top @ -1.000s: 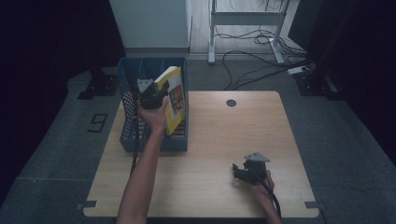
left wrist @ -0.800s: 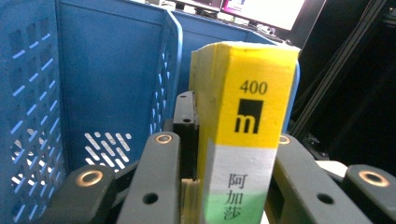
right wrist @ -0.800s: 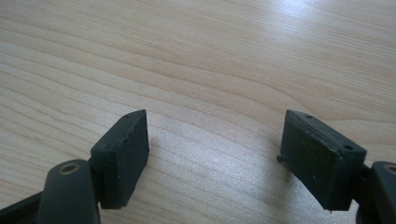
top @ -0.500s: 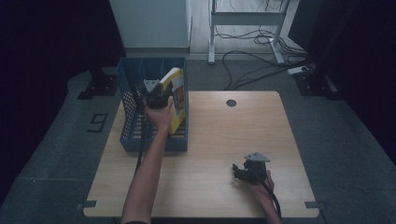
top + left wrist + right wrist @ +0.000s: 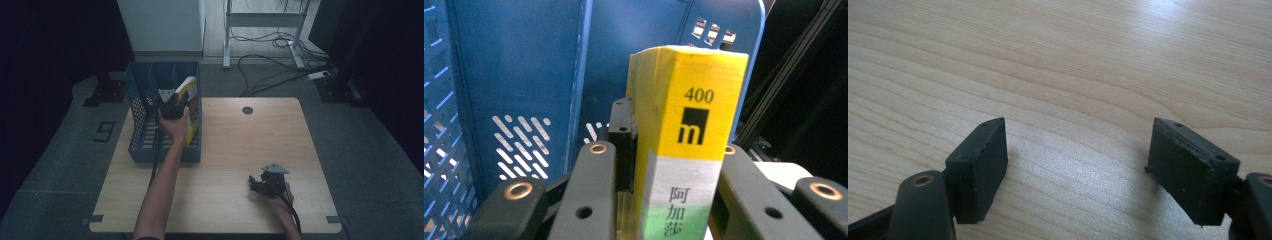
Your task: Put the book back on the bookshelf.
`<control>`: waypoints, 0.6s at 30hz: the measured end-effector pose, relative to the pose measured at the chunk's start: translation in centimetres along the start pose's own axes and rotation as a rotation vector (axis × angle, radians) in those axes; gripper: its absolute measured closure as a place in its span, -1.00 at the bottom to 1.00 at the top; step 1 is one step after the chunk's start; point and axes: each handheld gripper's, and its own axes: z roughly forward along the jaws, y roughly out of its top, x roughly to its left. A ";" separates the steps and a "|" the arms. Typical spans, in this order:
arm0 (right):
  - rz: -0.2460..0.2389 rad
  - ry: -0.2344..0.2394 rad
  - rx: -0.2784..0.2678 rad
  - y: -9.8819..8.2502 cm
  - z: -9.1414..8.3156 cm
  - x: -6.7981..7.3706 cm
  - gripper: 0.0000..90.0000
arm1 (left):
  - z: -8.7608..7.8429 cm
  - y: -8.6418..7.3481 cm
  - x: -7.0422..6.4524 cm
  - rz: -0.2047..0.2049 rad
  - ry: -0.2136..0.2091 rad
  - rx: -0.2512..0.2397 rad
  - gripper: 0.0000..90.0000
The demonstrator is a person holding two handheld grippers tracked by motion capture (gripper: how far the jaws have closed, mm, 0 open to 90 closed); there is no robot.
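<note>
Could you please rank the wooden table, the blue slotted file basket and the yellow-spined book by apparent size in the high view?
1. Light wooden table
2. Blue slotted plastic file basket
3. Yellow-spined book, partly hidden inside the basket

My left forearm (image 5: 159, 192) enters at the bottom centre-left of the high view and runs straight up the frame to my left hand (image 5: 175, 126), left of centre, which carries the left gripper (image 5: 171, 104) with its grey plate uppermost; in the left gripper view its black jaws rise from the bottom edge, drawn in tight on what sits between them. My right hand (image 5: 281, 202) lies at the lower right of the high view, little forearm showing, cable trailing to the bottom edge. It holds the right gripper (image 5: 259, 185) low and pointing toward frame left, its two pads (image 5: 979, 167) set wide apart with nothing between them.
</note>
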 end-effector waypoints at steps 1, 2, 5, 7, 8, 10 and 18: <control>0.000 0.000 0.000 0.0 0.0 0.0 -0.49 | -0.1 -0.1 0.0 -0.005 0.000 -0.002 0.65; 0.000 0.000 0.000 0.0 0.0 0.0 -0.49 | -0.2 -0.1 0.1 -0.008 -0.004 -0.002 0.64; 0.000 0.000 -0.001 0.0 0.0 0.0 -0.49 | -0.7 -0.5 0.1 -0.012 -0.020 -0.005 0.62; 0.000 0.000 -0.001 0.0 0.0 0.0 -0.49 | -0.9 -0.6 0.0 -0.010 -0.025 -0.005 0.61; 0.000 0.000 -0.001 0.0 0.0 0.0 -0.49 | -1.2 -0.7 0.0 -0.009 -0.031 -0.004 0.61; 0.000 0.000 0.000 0.0 0.0 0.0 -0.49 | -2.0 -1.0 0.0 -0.016 -0.048 0.009 0.58; 0.000 0.000 0.000 0.0 0.0 0.0 -0.49 | -4.3 -1.8 0.9 -0.005 -0.061 0.049 0.57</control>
